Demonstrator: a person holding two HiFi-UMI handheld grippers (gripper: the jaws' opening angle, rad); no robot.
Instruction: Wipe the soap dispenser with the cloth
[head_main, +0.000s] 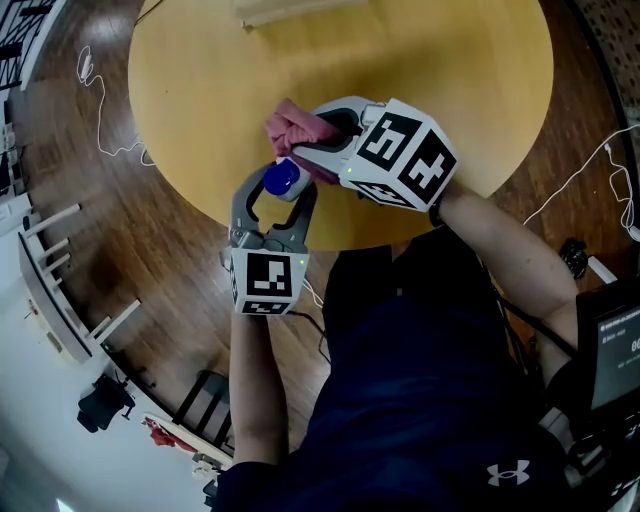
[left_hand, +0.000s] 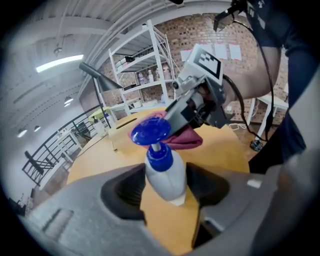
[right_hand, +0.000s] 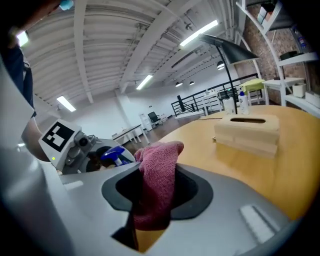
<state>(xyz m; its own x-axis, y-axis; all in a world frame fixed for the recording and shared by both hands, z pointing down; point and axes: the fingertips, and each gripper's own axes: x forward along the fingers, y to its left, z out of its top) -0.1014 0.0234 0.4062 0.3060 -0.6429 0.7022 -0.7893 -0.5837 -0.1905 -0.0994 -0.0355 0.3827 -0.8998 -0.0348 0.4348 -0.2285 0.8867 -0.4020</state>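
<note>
The soap dispenser is clamped in the left gripper above the round table. The cloth is pinched in the right gripper, held against the blue pump head.

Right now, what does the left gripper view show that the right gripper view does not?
Only the left gripper view: the white body of the soap dispenser, clamped in the left gripper, and the marker cube on the right gripper. Only the right gripper view: the marker cube on the left gripper. Both: the pump head, cloth, wooden box and table.
</note>
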